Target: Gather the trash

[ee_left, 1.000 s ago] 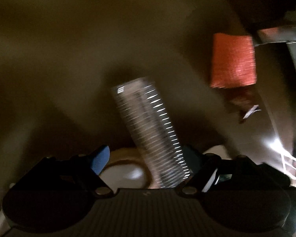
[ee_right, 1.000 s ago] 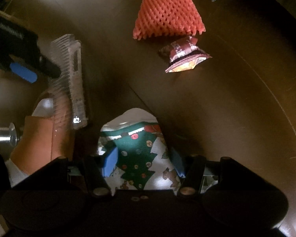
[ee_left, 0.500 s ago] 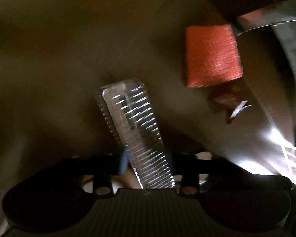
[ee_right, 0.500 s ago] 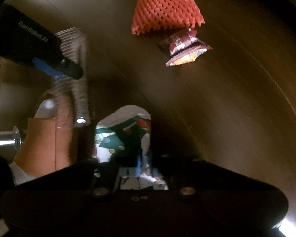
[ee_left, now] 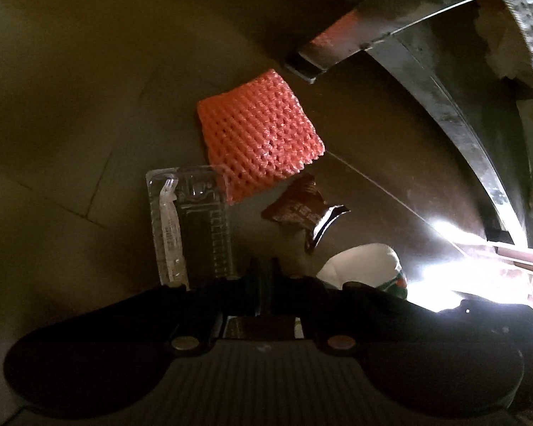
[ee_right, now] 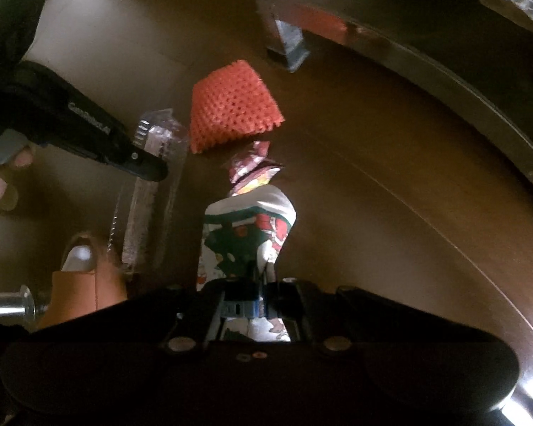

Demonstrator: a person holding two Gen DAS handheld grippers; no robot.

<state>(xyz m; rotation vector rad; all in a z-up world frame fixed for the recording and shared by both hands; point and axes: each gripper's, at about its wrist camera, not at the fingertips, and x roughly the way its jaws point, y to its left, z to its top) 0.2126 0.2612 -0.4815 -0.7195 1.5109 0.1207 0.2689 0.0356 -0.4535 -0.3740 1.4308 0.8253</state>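
The left gripper [ee_left: 264, 277] has its jaws drawn together, and from its own camera the clear plastic tray [ee_left: 190, 223] stands just to the left of the fingertips rather than between them; the right wrist view shows the same gripper [ee_right: 149, 172] crossing in front of the tray [ee_right: 156, 184], so whether it pinches the tray's edge cannot be told. Ahead of the left gripper and slightly right lies the orange foam net [ee_left: 259, 135], its near corner overlapping the tray's far end, and a crumpled brown wrapper [ee_left: 300, 211] sits just right of the tray, near the net. The right gripper [ee_right: 257, 284] is clamped on a Christmas-print paper cup [ee_right: 247, 234] (a green tree and red figures show on it), which is squeezed narrow between the fingers. Straight beyond that cup are the wrapper [ee_right: 252, 168] and then the net [ee_right: 232, 106], all on a dark brown floor [ee_right: 373, 195]. A metal furniture leg [ee_right: 284, 46] stands further ahead.
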